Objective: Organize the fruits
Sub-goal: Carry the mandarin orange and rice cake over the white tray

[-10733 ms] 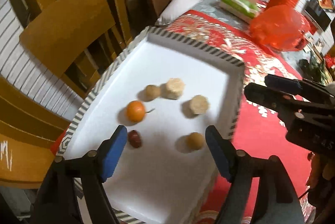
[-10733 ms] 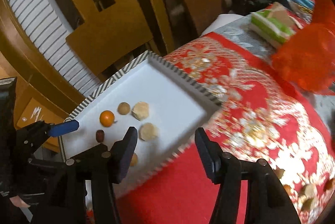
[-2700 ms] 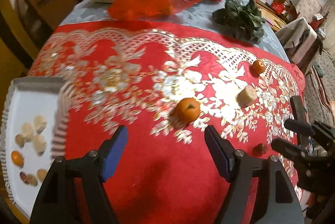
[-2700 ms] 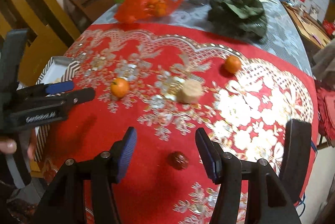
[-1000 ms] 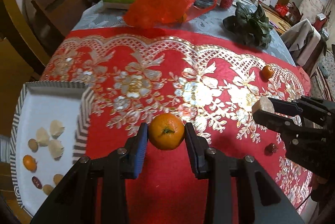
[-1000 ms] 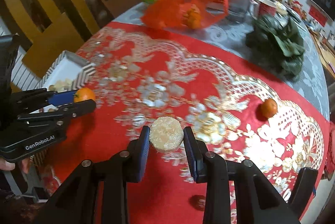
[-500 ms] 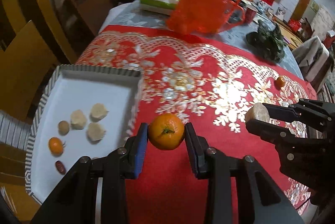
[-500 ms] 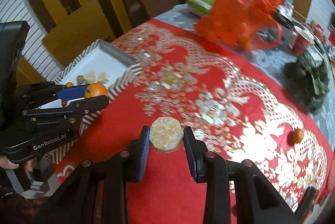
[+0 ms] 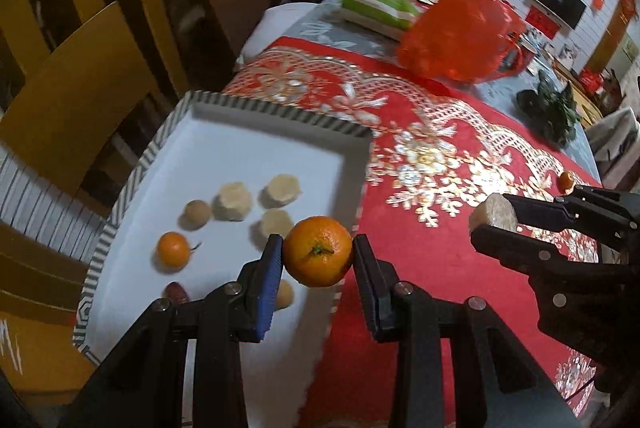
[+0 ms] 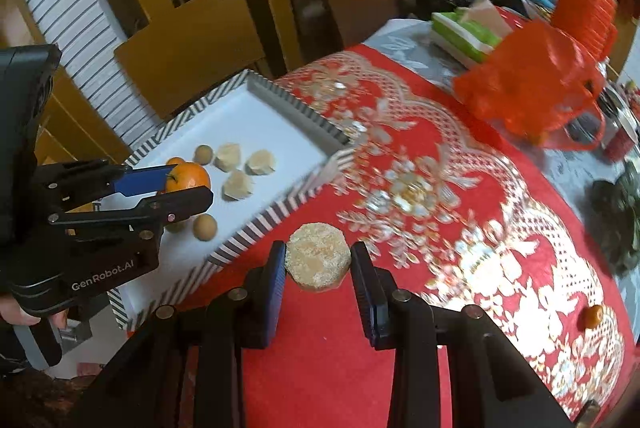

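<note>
The left wrist view looked straight down onto the white tray (image 9: 248, 148) with its striped rim and showed a dark red date (image 9: 177, 293) on it, which the right wrist view hid behind the left gripper (image 10: 184, 190). The right wrist view alone showed the person's fingers (image 10: 16, 312) on that gripper's handle and the whole of its black body.

Left gripper (image 9: 318, 260): blue pads clamped on a mandarin (image 9: 319, 251), held above the tray's near right edge. Right gripper (image 10: 318, 262): pads clamped on a pale peeled round piece (image 10: 318, 256), held over the red tablecloth (image 10: 400, 228), just outside the tray.

Count on the tray: three pale peeled pieces (image 9: 234, 201), one small mandarin (image 9: 173, 251), one date, two tan round fruits, one far (image 9: 196, 213) and one near (image 9: 284, 294) (the near one partly behind the pad). One more small mandarin (image 9: 566, 180) lay on the cloth, well apart from the tray. An orange plastic bag (image 9: 456, 36) and a bunch of dark greens (image 9: 548, 112) sat farther back.

Against half a second earlier: both grips unchanged, but the left gripper had moved toward the tray, and the mandarin now overlapped its edge rather than the cloth. The right gripper had also drawn nearer the tray.
</note>
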Tool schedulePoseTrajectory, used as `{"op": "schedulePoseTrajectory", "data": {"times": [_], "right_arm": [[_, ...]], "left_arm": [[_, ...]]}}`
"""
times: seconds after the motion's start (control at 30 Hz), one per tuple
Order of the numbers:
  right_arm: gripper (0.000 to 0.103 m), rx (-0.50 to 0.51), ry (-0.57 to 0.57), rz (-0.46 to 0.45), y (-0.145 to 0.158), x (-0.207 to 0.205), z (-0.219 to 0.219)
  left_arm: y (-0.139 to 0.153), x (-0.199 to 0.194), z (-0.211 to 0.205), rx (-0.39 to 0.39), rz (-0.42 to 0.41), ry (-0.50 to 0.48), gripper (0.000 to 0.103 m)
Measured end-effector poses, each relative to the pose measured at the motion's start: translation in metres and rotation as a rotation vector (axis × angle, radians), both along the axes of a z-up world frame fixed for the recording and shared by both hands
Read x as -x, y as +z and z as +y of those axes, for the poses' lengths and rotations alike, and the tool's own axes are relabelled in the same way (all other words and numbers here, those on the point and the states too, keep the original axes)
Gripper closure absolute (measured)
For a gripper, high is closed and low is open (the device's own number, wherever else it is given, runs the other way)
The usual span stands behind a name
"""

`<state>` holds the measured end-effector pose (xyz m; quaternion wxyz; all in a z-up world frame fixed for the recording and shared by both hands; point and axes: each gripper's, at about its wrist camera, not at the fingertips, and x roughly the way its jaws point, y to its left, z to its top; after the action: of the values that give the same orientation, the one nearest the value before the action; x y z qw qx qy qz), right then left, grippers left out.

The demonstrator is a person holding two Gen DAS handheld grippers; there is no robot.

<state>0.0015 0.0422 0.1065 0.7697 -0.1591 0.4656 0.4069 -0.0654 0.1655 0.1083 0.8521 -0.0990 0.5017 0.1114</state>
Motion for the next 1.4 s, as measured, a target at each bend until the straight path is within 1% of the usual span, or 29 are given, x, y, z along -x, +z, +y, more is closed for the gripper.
{"op": "schedulePoseTrajectory", "data": {"times": [0.23, 0.57, 1.13, 1.4], "right_arm": [[0.068, 0.004, 0.055, 0.005, -0.002, 0.006, 0.032], [0.068, 0.011, 0.100, 0.011, -0.005, 0.012, 0.058], [0.068, 0.026, 0.152, 0.046, -0.024, 0.008, 0.104], [0.068, 0.047, 0.155, 0.070, -0.038, -0.002, 0.124]], "left_arm": [[-0.005, 0.015, 0.029, 0.005, 0.015, 0.061, 0.069], [-0.010, 0.028, 0.053, 0.007, 0.022, 0.111, 0.069], [-0.032, 0.035, 0.088, 0.025, 0.064, 0.158, 0.069], [-0.044, 0.029, 0.097, 0.049, 0.083, 0.155, 0.069]]}}
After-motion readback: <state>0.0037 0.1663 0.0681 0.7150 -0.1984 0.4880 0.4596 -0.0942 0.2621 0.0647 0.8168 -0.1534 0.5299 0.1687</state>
